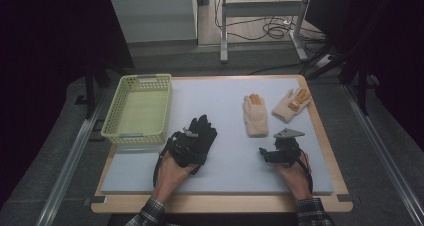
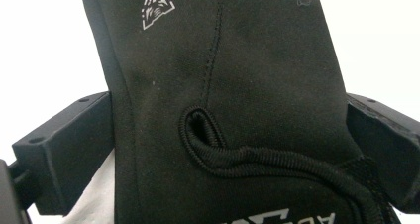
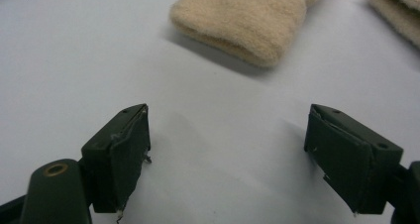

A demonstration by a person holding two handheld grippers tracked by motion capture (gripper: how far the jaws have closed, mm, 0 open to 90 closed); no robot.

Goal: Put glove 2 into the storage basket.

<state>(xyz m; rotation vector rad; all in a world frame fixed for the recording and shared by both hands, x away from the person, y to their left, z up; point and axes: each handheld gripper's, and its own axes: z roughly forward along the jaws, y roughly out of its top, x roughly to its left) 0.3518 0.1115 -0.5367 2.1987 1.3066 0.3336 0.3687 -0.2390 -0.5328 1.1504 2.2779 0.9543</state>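
— What is your left gripper [image 1: 192, 143] doing?

— I am holding it over the cuff end of the black glove [image 1: 200, 136]. In the left gripper view the jaws are standing apart, one on each side of the black glove [image 2: 223, 95], and the glove is filling the gap between them. Both jaws are sitting right against its edges, but I cannot tell whether they are pressing in.

— And the right gripper?

— My right gripper [image 3: 228, 154] is resting low over the white mat [image 3: 74, 60] with its jaws spread wide and nothing between them. In the high view the right gripper [image 1: 266, 153] is sitting near the front right of the mat [image 1: 235, 166], pointing left.

— Where is the glove lying?

— It is lying on the mat, just right of the yellow basket's [image 1: 165, 106] near corner, fingers pointing away from me.

— What else is lying close by?

— A cream glove [image 1: 255, 117] is lying just beyond my right gripper, its cuff [image 3: 242, 23] facing the jaws. A second cream glove [image 1: 290, 105] is lying to its right, slanted, near the mat's far edge.
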